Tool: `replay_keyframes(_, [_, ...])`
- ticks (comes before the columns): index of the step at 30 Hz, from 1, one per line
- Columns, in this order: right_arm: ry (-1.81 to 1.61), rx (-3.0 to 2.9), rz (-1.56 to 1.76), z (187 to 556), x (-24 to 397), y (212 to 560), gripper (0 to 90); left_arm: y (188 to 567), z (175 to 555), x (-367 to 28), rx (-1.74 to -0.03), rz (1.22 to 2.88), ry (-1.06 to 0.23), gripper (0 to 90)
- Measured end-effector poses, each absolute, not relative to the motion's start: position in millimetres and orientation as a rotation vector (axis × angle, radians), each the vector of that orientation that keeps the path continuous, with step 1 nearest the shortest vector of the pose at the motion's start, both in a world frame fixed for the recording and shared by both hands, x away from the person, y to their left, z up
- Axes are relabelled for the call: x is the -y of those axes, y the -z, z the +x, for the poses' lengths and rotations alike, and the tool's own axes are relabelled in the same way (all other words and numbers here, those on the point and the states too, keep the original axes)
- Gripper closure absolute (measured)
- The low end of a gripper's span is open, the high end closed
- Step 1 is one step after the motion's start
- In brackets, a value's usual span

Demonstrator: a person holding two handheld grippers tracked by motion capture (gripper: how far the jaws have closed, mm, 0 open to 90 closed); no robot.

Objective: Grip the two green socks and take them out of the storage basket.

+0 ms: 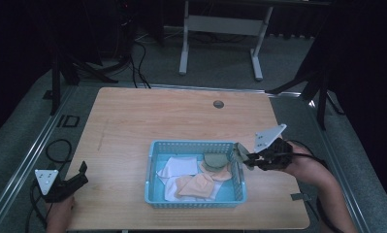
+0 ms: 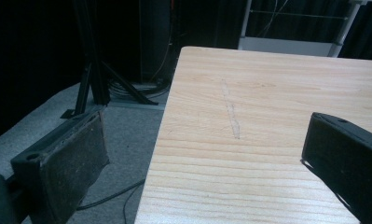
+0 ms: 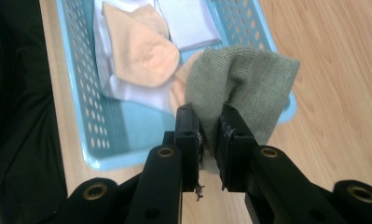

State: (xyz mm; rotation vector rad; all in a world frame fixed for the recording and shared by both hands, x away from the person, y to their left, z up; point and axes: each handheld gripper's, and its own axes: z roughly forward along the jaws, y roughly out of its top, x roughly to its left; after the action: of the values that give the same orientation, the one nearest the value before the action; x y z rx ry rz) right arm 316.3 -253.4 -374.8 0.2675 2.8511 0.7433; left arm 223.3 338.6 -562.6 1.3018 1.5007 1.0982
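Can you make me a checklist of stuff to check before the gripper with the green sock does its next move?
1. Right gripper shut on the green sock: ok.
2. Green sock hangs over the blue basket rim, not fully lifted out: not ok.
3. Left gripper open, holding nothing, at the table edge: ok.
4. Orange socks and white socks lie inside the basket: ok.
5. Green sock snagged on the basket: cannot tell.
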Motion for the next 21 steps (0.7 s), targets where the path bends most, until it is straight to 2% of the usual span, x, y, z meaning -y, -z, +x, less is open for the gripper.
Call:
replay_keyframes(10, [-0.76, -2.796, 0.438, 306.7, 313.6, 391.4, 79.8, 562.6, 223.4, -338.5, -1.499, 1.305, -1.101, 0.5])
replay_keyframes(21, [-0.77, -2.785, 0.542, 295.1, 346.1, 413.2, 79.7, 562.6, 223.2, -337.9, -1.498, 1.305, -1.109, 0.5])
